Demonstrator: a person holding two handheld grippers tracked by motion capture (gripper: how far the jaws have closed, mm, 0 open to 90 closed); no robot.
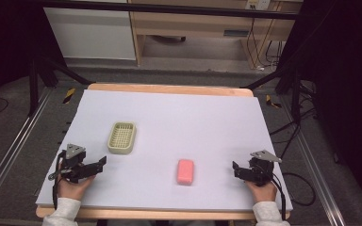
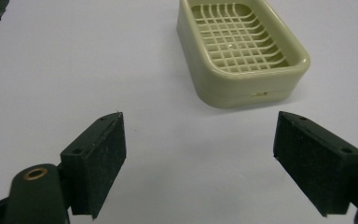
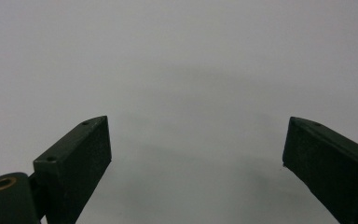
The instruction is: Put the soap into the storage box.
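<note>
In the high view, the left gripper [image 1: 101,162] sits at lower left and the right gripper [image 1: 235,168] at lower right, both low over the white table [image 1: 179,113]. The pink soap [image 1: 185,171] lies between them, lower centre; the dish [image 1: 122,137] is left of centre.

In the left gripper view, the jaws stand wide and empty, with the dish [image 2: 242,49] at upper right.

In the right gripper view, the jaws gape wide over what seems bare table [image 3: 177,70].

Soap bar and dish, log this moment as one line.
left gripper: open, empty | right gripper: open, empty | pink soap bar: on table, untouched | soap dish: empty, ahead of left gripper
</note>
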